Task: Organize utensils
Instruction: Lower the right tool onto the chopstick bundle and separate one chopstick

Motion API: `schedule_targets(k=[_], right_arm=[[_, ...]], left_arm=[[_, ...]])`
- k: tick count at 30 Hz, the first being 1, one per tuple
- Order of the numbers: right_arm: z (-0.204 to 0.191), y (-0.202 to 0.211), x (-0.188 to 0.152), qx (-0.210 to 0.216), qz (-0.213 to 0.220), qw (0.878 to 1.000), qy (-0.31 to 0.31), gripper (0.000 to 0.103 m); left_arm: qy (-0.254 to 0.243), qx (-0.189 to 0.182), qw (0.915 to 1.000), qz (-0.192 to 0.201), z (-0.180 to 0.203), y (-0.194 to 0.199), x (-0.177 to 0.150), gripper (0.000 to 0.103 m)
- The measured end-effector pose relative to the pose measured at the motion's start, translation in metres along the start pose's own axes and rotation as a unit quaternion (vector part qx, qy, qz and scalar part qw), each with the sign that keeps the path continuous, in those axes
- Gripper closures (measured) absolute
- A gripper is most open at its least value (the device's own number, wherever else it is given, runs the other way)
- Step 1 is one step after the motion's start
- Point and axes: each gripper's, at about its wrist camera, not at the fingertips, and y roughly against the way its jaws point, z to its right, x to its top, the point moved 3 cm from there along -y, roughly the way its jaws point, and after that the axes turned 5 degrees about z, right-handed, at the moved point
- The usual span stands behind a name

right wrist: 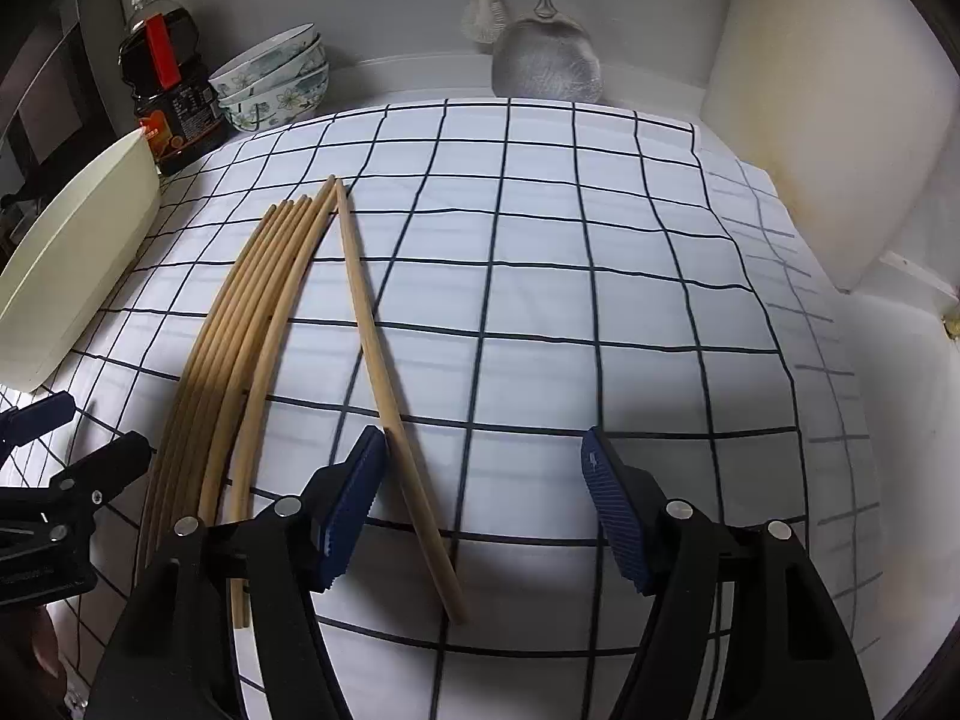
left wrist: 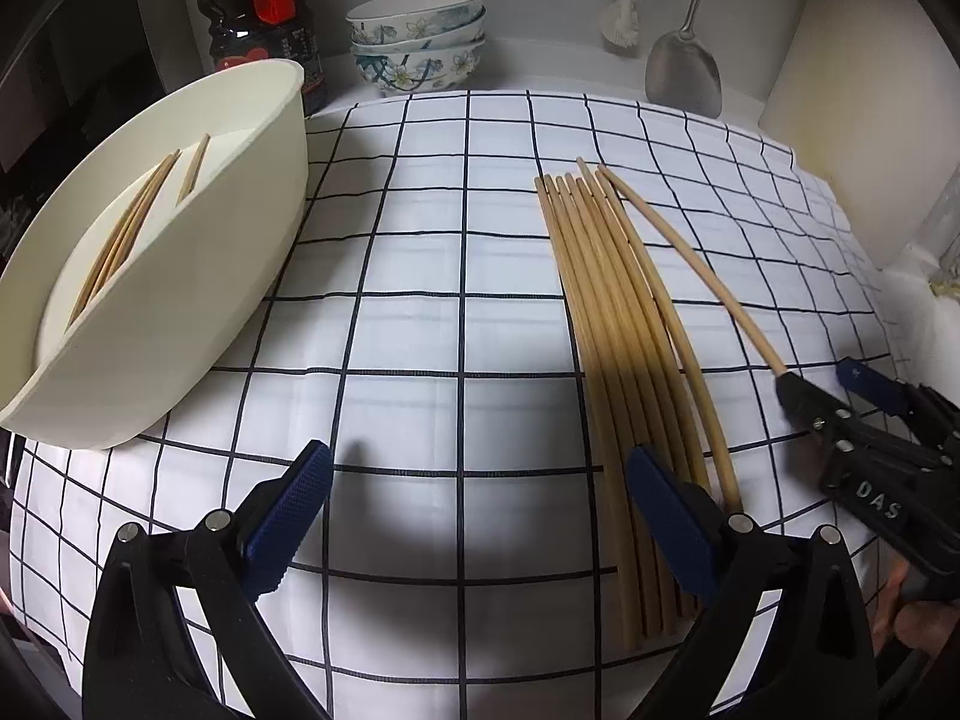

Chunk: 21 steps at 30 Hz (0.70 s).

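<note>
Several wooden chopsticks (left wrist: 606,324) lie side by side on the checked cloth (left wrist: 420,276); they also show in the right wrist view (right wrist: 240,324). One chopstick (right wrist: 390,384) lies apart, angled to the right, between the right gripper's fingers. My right gripper (right wrist: 483,504) is open around it, its left pad touching it; it also shows in the left wrist view (left wrist: 840,396). My left gripper (left wrist: 480,516) is open and empty, its right finger over the bundle. A cream holder (left wrist: 150,276) at left, tipped toward me, holds several chopsticks (left wrist: 126,234).
A dark sauce bottle (left wrist: 264,12) and stacked floral bowls (left wrist: 420,36) stand at the back. A metal spatula (left wrist: 684,60) and a brush (left wrist: 621,12) hang on the back wall. A cream board (right wrist: 828,138) leans at right.
</note>
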Motion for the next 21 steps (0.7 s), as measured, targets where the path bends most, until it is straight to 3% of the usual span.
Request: schedule_targets(k=[21], right_arm=[[-0.011, -0.009, 0.011, 0.014, 0.006, 0.999, 0.033, 0.038]], left_arm=[[0.009, 0.032, 0.9994, -0.006, 0.001, -0.018, 0.008, 0.006]])
